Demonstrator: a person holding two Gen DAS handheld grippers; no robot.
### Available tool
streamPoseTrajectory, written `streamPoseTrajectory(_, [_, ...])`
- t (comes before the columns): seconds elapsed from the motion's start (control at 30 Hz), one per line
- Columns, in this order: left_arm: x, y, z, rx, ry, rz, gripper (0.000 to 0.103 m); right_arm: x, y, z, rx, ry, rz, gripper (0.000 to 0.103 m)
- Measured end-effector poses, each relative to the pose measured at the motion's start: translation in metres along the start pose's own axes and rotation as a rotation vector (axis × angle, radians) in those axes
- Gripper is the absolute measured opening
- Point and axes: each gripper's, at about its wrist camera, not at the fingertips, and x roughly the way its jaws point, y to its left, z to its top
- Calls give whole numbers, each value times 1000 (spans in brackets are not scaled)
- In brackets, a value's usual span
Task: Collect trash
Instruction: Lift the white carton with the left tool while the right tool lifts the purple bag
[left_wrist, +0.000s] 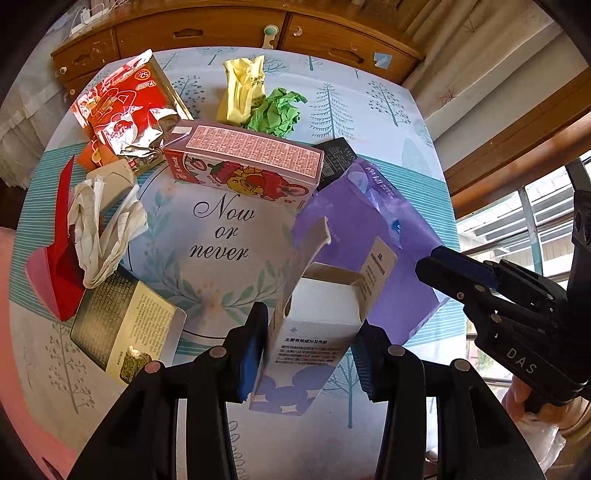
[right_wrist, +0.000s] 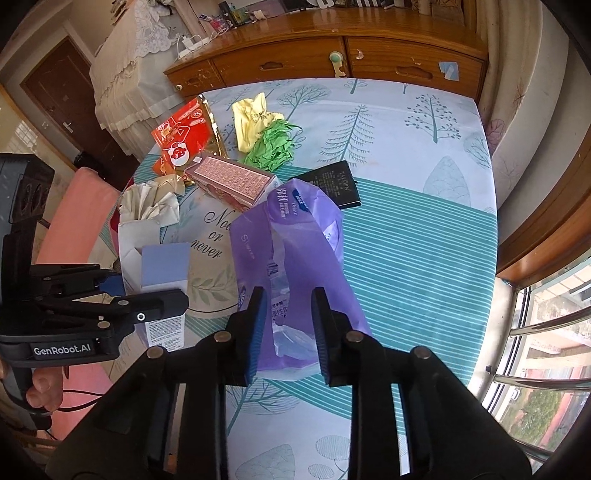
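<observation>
The left tool (left_wrist: 312, 354) pinches the open box (left_wrist: 314, 332) above the table (right_wrist: 424, 240), the right tool (right_wrist: 288, 332) pressed onto the purple bag (right_wrist: 295, 258); thin film could slip free when lifted.

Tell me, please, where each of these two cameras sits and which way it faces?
Left wrist: on the left gripper, looking steeply down at its white carton; right gripper and a hand show.
Right wrist: on the right gripper, looking down at its purple bag; left gripper and fingers show.
Shared: table, bag, carton, strawberry box, dresser.
</observation>
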Motion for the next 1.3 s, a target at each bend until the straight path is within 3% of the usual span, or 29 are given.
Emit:
streamPoseTrajectory(0.13, [1, 0, 1, 0, 2, -1, 43, -5, -2, 2, 10, -19, -1, 20])
streamPoseTrajectory(0.33, [4, -2, 3, 4, 10, -4, 43, -2, -5, 8, -16, 5, -82, 21])
streamPoseTrajectory(0.6, [8, -2, 2, 13, 27, -6, 43, 30, -9, -1, -56, 112, -110, 30])
streamPoseTrajectory(0.67, [9, -2, 2, 14, 31, -5, 43, 40, -11, -4, -36, 137, -90, 41])
streamPoseTrajectory(0.73, [9, -1, 0, 13, 34, -5, 43, 49, -13, -8, -22, 167, -81, 44])
streamPoseTrajectory(1.03, [10, -2, -7, 12, 47, -13, 43, 63, -14, -9, 18, 164, -56, 53])
streamPoseTrajectory(1.2, [6, -8, -14, 34, 48, -13, 43, 69, -9, -13, 32, 182, -54, 53])
streamPoseTrajectory(1.3, [1, -11, -17, 48, 38, -4, 43, 67, -3, -17, 34, 175, -56, 35])
